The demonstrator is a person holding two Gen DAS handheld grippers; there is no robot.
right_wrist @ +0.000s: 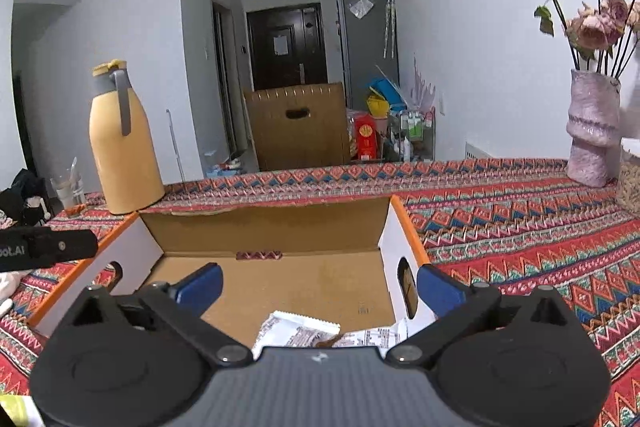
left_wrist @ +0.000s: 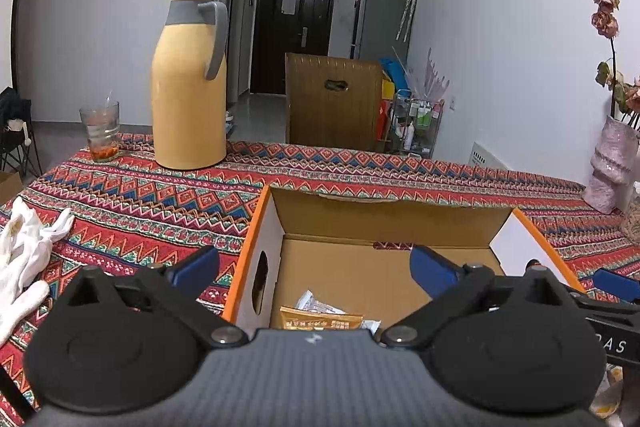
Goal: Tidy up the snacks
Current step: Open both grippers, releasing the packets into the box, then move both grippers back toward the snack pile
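Observation:
An open cardboard box point(left_wrist: 276, 227) with orange edges sits on the patterned tablecloth; it also shows in the right wrist view point(right_wrist: 400, 227). Inside lie an orange snack packet point(left_wrist: 320, 319) and white snack packets point(left_wrist: 314, 301), which also show in the right wrist view point(right_wrist: 300, 331). My left gripper point(left_wrist: 316, 267) is open and empty, above the box's near left part. My right gripper point(right_wrist: 320, 287) is open and empty, above the box's near right part. The right gripper's blue finger shows at the edge of the left wrist view point(left_wrist: 616, 285).
A yellow thermos jug point(left_wrist: 190, 83) and a glass point(left_wrist: 102, 131) stand at the far left of the table point(left_wrist: 360, 163). White gloves point(left_wrist: 28, 251) lie at the left. A pink vase with dried flowers point(right_wrist: 592, 131) stands at the far right. A chair point(left_wrist: 332, 103) stands behind the table.

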